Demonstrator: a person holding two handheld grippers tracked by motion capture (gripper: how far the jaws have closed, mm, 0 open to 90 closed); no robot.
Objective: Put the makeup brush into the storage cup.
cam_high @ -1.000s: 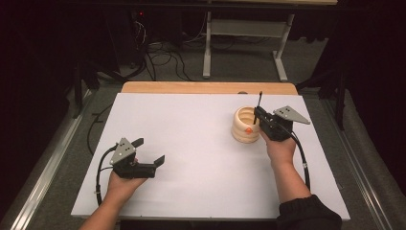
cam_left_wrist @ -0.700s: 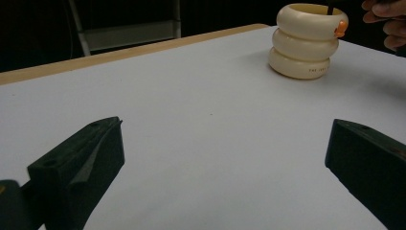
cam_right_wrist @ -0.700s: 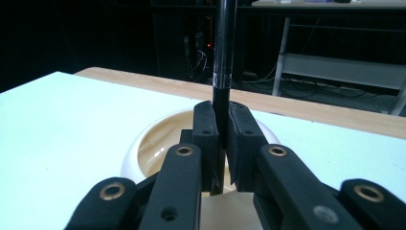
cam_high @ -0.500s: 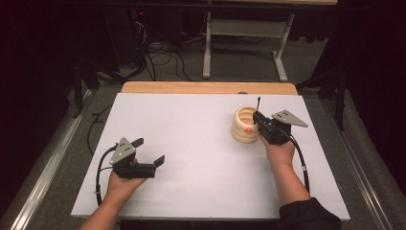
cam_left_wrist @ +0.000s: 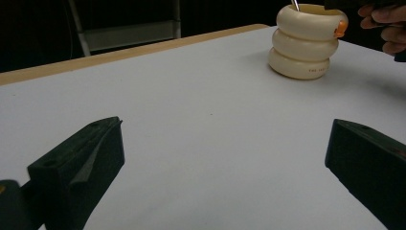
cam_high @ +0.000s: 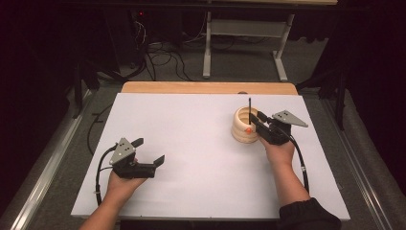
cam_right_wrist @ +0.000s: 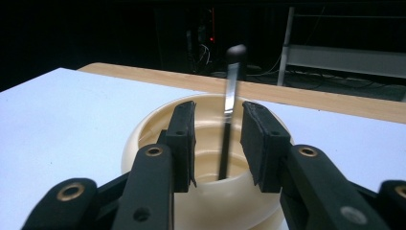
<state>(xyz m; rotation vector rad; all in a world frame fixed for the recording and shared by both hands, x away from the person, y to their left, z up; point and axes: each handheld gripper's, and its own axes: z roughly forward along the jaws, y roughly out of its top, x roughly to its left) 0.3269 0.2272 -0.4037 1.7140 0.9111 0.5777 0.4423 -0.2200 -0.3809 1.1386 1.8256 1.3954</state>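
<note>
A cream ribbed holder stands on the white table at the right. A thin dark pen stands upright inside it, with its top above the rim. My right gripper is at the holder's rim and its jaws have just been opening. The pen is between the pads, and a gap shows on each side of it. My left gripper rests open near the front left with nothing between its jaws.
The white table top has a wooden strip along its far edge. Beyond it are a metal table frame and cables on the floor. A cable trails from the right gripper.
The right gripper's jaws have parted from the pen, which now stands free and more upright in the holder. The left gripper has not moved.
</note>
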